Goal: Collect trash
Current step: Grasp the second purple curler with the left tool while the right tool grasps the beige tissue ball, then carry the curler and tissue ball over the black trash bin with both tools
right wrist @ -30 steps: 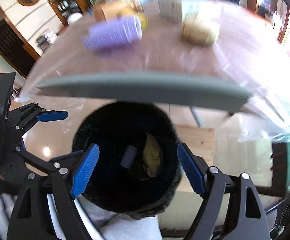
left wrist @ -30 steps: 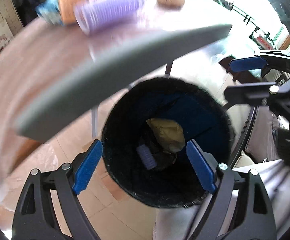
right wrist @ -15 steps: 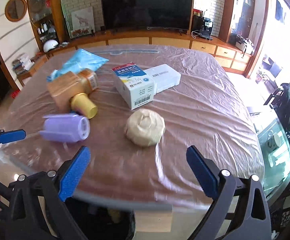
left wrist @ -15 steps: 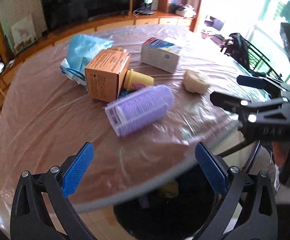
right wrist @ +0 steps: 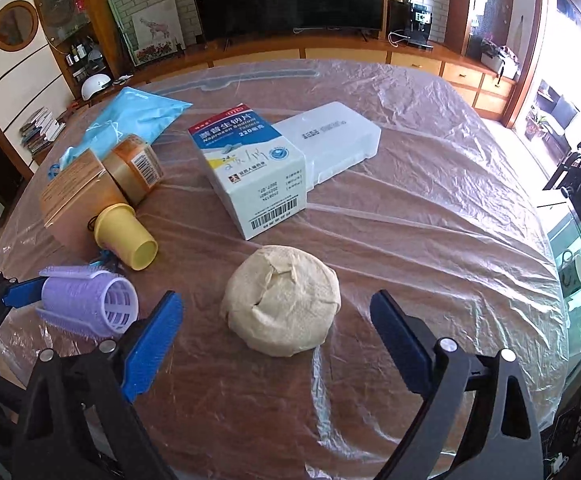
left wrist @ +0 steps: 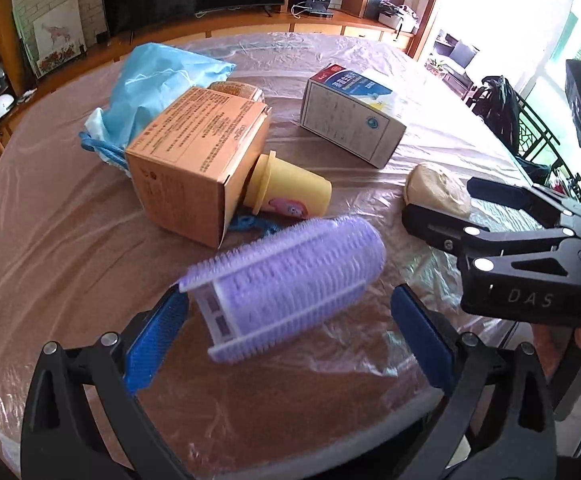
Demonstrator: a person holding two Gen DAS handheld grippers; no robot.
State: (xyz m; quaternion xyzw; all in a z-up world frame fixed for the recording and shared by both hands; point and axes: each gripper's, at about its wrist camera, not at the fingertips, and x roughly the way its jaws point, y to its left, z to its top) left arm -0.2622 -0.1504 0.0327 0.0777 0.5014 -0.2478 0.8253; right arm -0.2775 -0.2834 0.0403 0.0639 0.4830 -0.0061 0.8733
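Observation:
On the plastic-covered round table (left wrist: pixel 70 280), a purple hair roller (left wrist: pixel 290 284) lies on its side between the wide-open fingers of my left gripper (left wrist: pixel 289 300); the pads do not touch it. A crumpled beige paper ball (right wrist: pixel 282 304) sits between the fingers of my right gripper (right wrist: pixel 274 308). Its jaws are closing, with gaps still on both sides of the ball. In the left wrist view the right gripper (left wrist: pixel 450 206) reaches in from the right around the paper ball (left wrist: pixel 434 192). One left finger (right wrist: pixel 22 286) shows beside the roller (right wrist: pixel 86 304) in the right wrist view.
Behind the roller are a brown cardboard box (left wrist: pixel 198 160), a yellow cup (left wrist: pixel 286 192) on its side and a blue bag (left wrist: pixel 158 80). A white-and-blue medicine box (right wrist: pixel 250 176), a flat white box (right wrist: pixel 330 140) and an orange-labelled jar (right wrist: pixel 134 164) lie farther back. The table's near edge (left wrist: pixel 330 440) runs just below the fingers.
Both grippers rose from above the black bin under the table edge to over the tabletop and opened wider. The roller and the paper ball now sit between their fingers.

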